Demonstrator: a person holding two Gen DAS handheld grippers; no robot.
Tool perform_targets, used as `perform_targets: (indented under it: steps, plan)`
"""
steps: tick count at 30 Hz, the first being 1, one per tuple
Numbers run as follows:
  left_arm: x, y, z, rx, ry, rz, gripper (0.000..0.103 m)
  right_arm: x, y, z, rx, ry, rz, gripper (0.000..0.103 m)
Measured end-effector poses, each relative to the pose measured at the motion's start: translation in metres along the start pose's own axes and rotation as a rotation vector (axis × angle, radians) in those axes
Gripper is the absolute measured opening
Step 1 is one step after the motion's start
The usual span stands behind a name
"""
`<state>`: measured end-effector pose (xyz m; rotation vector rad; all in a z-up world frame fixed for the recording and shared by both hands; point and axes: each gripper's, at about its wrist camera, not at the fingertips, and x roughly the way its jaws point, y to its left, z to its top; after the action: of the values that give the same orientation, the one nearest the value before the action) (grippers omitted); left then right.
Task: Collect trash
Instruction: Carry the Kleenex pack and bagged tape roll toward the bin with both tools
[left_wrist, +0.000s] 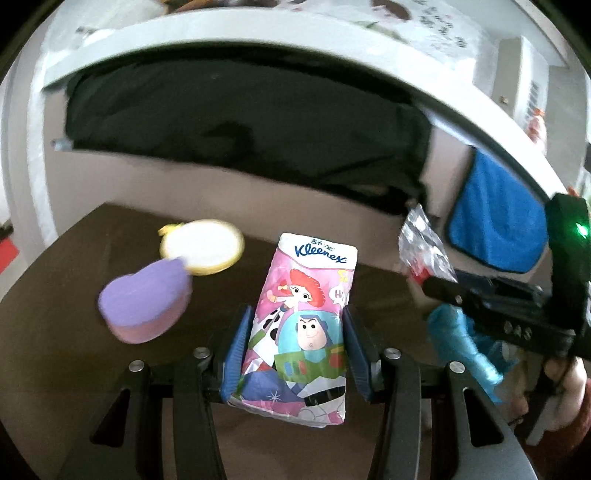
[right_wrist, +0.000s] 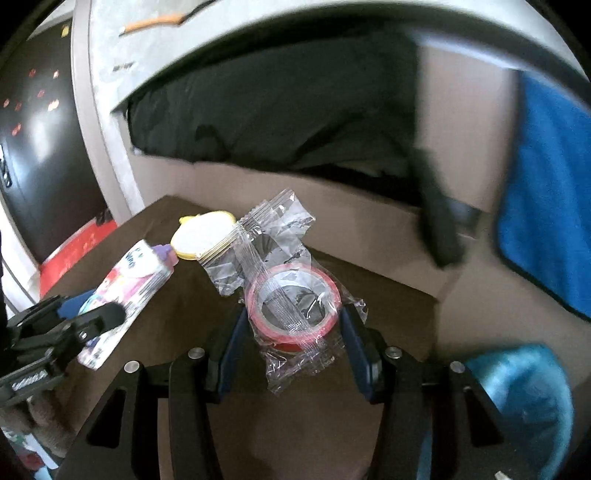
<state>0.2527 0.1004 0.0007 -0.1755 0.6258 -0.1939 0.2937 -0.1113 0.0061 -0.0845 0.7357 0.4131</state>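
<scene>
Kleenex pack between left tongs (pinched), wrapped tape roll between right tongs

The left gripper has its two blue pads pressed on both sides of a held pack. The right gripper is likewise closed around a wrapped roll between its fingers.

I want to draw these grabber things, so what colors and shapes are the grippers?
Each gripper is mostly black. The left gripper has two flat blue ribbed pads on black angular arms, with round silver bolts. The right gripper looks the same. Seen from the left camera, its black body carries a glowing green light, and the hand holding it shows a reddish sleeve.
</scene>
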Motion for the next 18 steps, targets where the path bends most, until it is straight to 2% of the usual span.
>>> perform_targets:
  steps: [3,8,14,18]
  plan:
    - [0.002,-0.042,0.004,0.042,-0.030,-0.028,0.049,-0.026,-0.012,-0.011,0.020,-0.044,-0.036,0.048]
    - [0.010,-0.113,0.004,0.126,-0.056,-0.087,0.049,-0.085,-0.055,-0.036,0.079,-0.108,-0.109,0.048]
    - [0.029,-0.182,-0.003,0.178,-0.031,-0.163,0.050,-0.135,-0.114,-0.062,0.159,-0.157,-0.213,0.048]
    - [0.047,-0.219,-0.009,0.198,-0.012,-0.198,0.050,-0.148,-0.146,-0.079,0.210,-0.159,-0.253,0.048]
